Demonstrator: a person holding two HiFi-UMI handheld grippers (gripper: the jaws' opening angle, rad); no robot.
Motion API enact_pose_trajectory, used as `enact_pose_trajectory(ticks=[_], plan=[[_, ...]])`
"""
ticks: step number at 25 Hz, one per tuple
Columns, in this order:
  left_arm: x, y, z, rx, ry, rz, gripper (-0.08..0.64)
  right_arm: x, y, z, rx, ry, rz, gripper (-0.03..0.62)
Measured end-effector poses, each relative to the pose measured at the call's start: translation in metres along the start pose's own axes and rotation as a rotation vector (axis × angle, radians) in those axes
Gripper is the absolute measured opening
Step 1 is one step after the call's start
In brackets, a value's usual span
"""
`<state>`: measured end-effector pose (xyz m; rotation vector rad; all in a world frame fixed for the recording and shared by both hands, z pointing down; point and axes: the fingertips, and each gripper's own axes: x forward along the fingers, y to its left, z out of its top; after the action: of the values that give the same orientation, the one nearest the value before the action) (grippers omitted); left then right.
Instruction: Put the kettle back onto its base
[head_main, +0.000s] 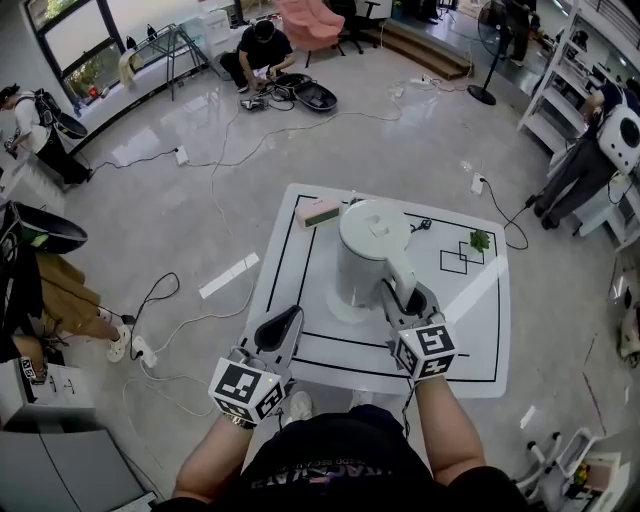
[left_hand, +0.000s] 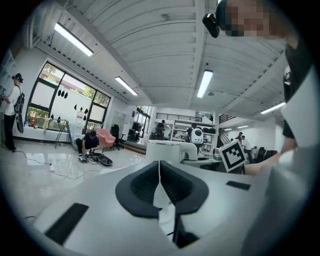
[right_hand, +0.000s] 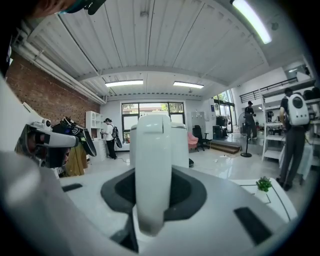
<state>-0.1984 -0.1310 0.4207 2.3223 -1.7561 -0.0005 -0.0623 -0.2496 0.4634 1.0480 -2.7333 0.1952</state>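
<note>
The right gripper (head_main: 404, 300) pinches the handle (right_hand: 152, 165) of the white kettle (head_main: 365, 245) between its fingers. The kettle's body is upright just beyond them, over the desk (head_main: 470, 330). The left gripper (left_hand: 160, 186) has its fingers pressed together on nothing, with the kettle ahead to their right.
</note>
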Motion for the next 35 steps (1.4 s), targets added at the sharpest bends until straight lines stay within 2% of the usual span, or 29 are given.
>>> enact_pose_trajectory(ticks=[16,35], plan=[[-0.014,0.017,-0.010,-0.019,0.030,-0.037,0.011,0.015,0.021,-0.028,0.004,0.042,-0.014,0.101],[-0.015,0.020,-0.023,-0.041,0.060,-0.079,0.011,0.000,0.039,-0.034,-0.049,-0.039,-0.015,0.101]])
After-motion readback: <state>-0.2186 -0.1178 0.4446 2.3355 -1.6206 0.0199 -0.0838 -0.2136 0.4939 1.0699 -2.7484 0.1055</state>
